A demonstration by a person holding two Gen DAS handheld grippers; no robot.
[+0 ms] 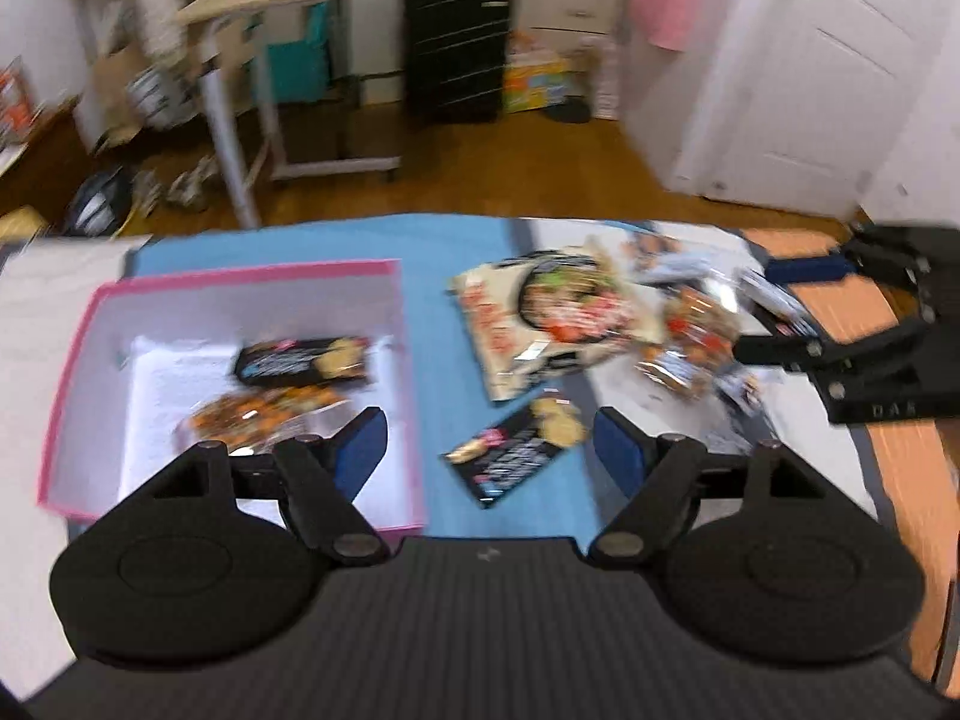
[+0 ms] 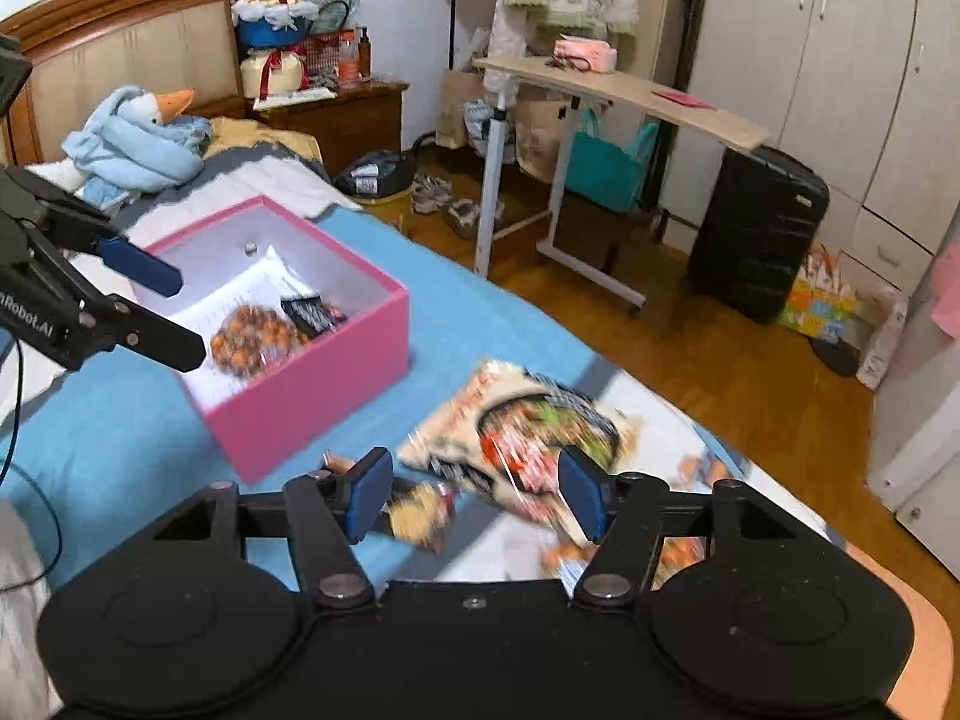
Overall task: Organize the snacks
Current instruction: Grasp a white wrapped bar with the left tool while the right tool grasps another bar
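Observation:
A pink box [image 1: 240, 276] stands on the blue sheet and holds a black snack packet [image 1: 303, 360] and an orange packet [image 1: 264, 414]. My left gripper [image 1: 489, 450] is open and empty, above the box's right wall and a loose black packet [image 1: 516, 450]. A large noodle bag [image 1: 552, 318] and a pile of small packets [image 1: 690, 342] lie to the right, with my right gripper [image 1: 780, 312] beside them. In the right wrist view my right gripper [image 2: 477, 492] is open with nothing in it, above the noodle bag [image 2: 528, 426]. The left gripper [image 2: 180, 315] hovers at the pink box [image 2: 312, 384].
The snacks lie on a bed with a blue sheet [image 2: 120, 438]. A plush goose [image 2: 144, 138] lies near the headboard. Beyond the bed's edge is a wooden floor [image 2: 720, 372] with a rolling table [image 2: 618, 90], a black suitcase [image 2: 756, 228] and bags.

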